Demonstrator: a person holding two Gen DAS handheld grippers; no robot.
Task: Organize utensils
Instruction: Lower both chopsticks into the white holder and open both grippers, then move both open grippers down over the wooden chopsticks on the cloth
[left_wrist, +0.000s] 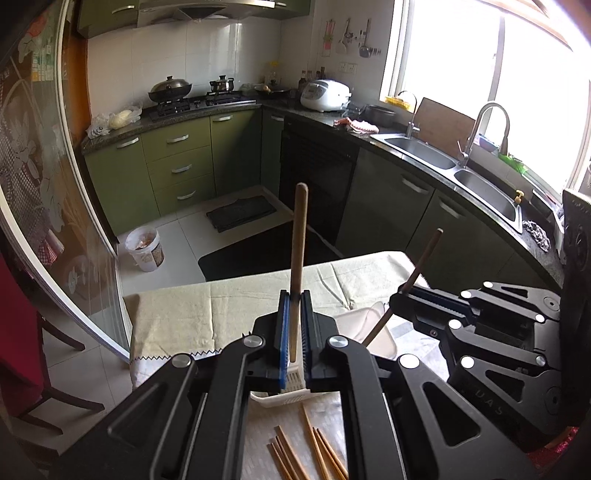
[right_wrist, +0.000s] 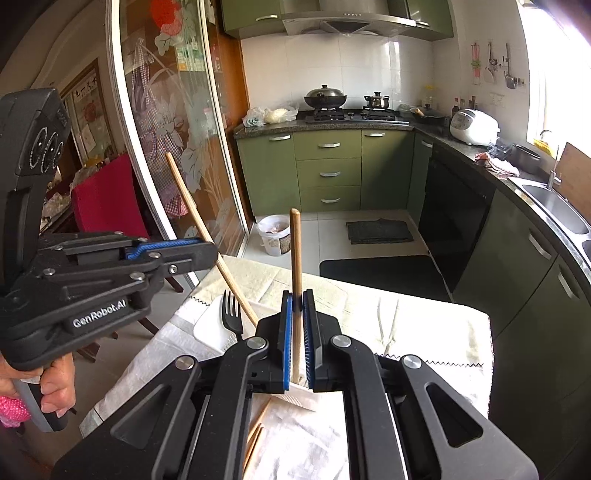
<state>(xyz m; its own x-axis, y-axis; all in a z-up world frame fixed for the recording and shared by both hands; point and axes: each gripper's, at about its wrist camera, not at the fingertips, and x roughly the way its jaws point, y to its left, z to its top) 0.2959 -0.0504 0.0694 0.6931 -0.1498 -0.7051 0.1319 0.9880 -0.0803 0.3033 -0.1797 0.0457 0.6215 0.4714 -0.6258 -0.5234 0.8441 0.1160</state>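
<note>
Left wrist view: the bench (left_wrist: 207, 317), draped in a pale cloth, carries a white slotted utensil holder (left_wrist: 291, 382) directly below the tools.

1. Left tool (left_wrist: 294, 295): pressed together, pinching one wooden chopstick (left_wrist: 299, 240) near its lower part. The stick stands almost upright, with its lower end just above the holder's slotted wall.
2. Right tool (right_wrist: 297, 295): likewise pressed together, pinching a second chopstick (right_wrist: 295, 258), also close to vertical. Its lower end is at the holder's rim; whether it has entered a slot cannot be told.
3. A black fork (right_wrist: 231, 314) stands tines-up in the holder, just beside the left-hand stick.
4. Loose chopsticks (left_wrist: 310, 454) lie flat on the cloth, nearer the operator than the holder.

Step in hand, as judged: loading chopsticks into the holder, one per tool. The task appears to be partway, since several sticks remain on the bench.

Next move calls for:
- lowering each stick straight down into a compartment, keeping it clear of the fork;
- spreading the fingers only once the tip is seated, so the stick does not topple;
- returning for the loose sticks.
</note>
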